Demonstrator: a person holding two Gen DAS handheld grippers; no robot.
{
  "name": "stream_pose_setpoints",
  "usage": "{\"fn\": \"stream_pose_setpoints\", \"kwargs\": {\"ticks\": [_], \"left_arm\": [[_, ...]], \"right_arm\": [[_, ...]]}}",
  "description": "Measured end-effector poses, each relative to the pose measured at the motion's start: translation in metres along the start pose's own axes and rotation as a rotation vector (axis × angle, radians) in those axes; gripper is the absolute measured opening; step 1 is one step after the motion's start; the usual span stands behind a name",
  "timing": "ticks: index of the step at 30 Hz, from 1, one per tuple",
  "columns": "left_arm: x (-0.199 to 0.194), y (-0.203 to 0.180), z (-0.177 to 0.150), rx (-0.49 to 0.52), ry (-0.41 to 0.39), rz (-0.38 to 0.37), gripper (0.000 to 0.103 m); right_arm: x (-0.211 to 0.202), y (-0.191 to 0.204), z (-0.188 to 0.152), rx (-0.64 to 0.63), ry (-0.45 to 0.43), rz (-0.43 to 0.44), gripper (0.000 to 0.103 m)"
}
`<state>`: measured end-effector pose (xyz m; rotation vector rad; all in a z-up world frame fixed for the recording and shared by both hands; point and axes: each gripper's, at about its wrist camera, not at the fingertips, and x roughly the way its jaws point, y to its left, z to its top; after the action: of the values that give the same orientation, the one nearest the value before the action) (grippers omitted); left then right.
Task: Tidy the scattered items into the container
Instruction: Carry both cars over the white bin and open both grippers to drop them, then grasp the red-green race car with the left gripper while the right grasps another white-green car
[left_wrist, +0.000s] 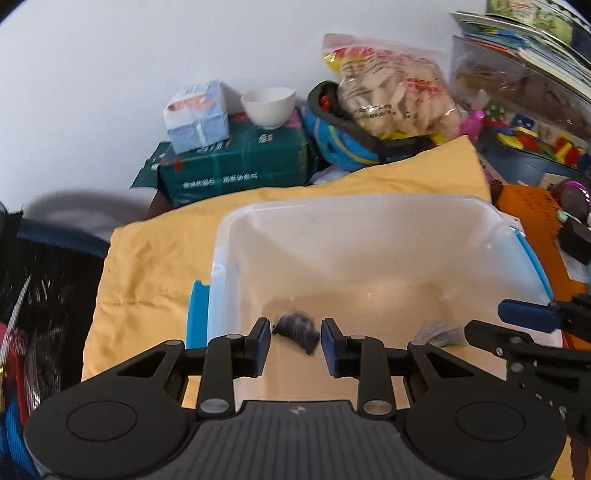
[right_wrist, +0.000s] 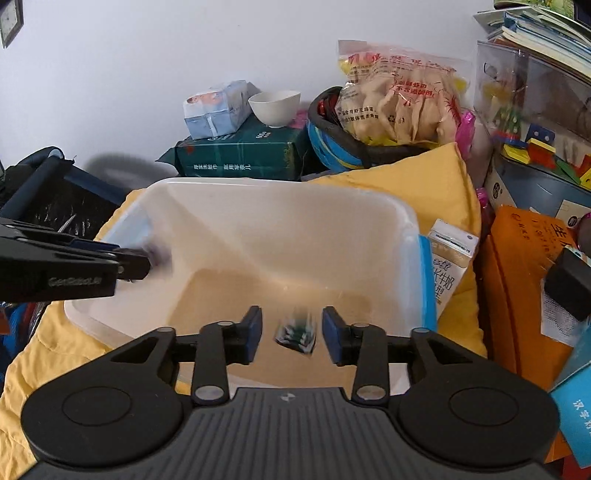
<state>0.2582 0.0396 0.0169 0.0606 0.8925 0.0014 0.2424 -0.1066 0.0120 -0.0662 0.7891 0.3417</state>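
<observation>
A clear plastic container with blue side latches sits on a yellow cloth; it also shows in the right wrist view. My left gripper is open over the container, and a small dark blurred item is between and below its fingers, not touching the pads. My right gripper is open over the container, and a small green and white blurred packet is in the gap, clear of the pads. The left gripper also shows at the container's left rim in the right wrist view.
A milk carton leans against the container's right side. Behind are a green pack with a tissue pack and a white bowl, a snack bag, an orange box and stacked books and toys at the right.
</observation>
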Motion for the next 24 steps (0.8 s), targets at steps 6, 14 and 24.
{"fn": "stream_pose_setpoints", "kwargs": {"ticks": [6,14,24], "left_arm": [[-0.029,-0.002,0.001,0.030,-0.067,0.065,0.059],[-0.084,0.010,-0.050,0.048,-0.108,-0.029,0.072],[-0.091,0.041,-0.175,0.051,0.099,-0.117,0.072]], "right_arm": [[-0.026,0.003,0.001,-0.011,-0.060,0.011,0.055],[-0.069,-0.004,-0.045,0.014,-0.028,0.066,0.084],[-0.095,0.033,-0.145,-0.021,0.138,0.099,0.101]]}}
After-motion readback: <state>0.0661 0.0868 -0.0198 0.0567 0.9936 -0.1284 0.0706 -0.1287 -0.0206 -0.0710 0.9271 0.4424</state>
